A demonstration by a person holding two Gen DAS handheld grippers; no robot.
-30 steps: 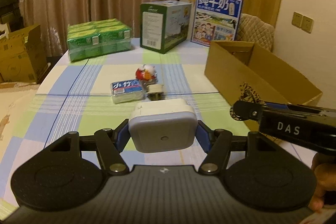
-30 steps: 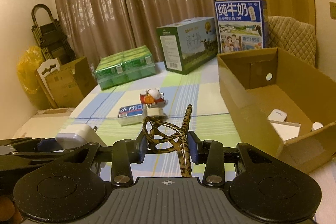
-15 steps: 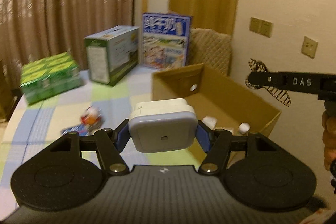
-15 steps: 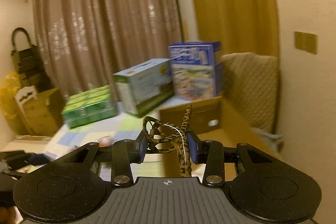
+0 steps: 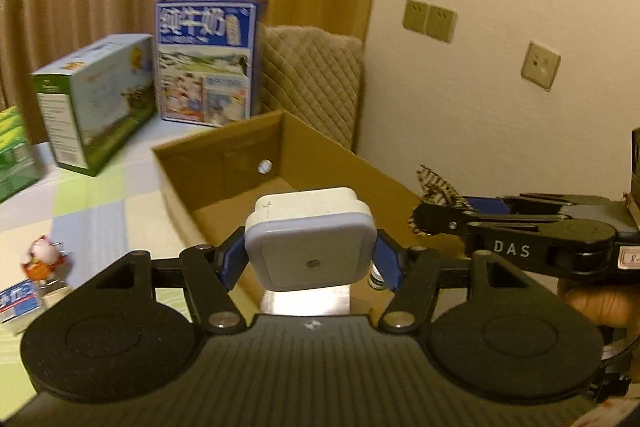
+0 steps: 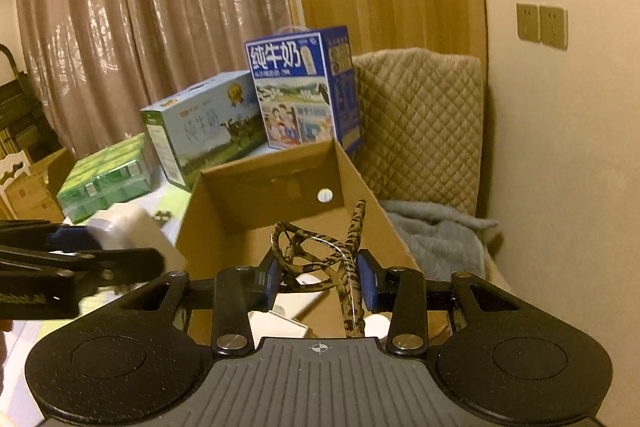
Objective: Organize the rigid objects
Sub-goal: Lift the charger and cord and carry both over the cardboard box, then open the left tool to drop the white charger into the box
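Left to right: green milk carton (image 5: 92, 107), blue milk carton (image 5: 206, 61), open cardboard box (image 5: 224, 163). Left gripper (image 5: 310, 259) clamps a square white plug adapter (image 5: 310, 247); right gripper (image 6: 318, 277) clamps a leopard-print hair clip (image 6: 320, 255), both above the box.

Blue milk carton (image 6: 304, 87) stands ahead of the fingers, past their tips. Green-and-white carton (image 6: 204, 127) lies to its left, touching or nearly so. Green shrink-wrapped pack (image 6: 106, 179) sits further left. Brown curtains (image 6: 152, 19) hang behind them. Quilted chair back (image 6: 420, 123) is right of the fingertips, a grey blanket (image 6: 436, 239) on its seat. Wall sockets (image 6: 542, 25) sit upper right. Checked tablecloth (image 5: 92, 211) lies left of the fingers.
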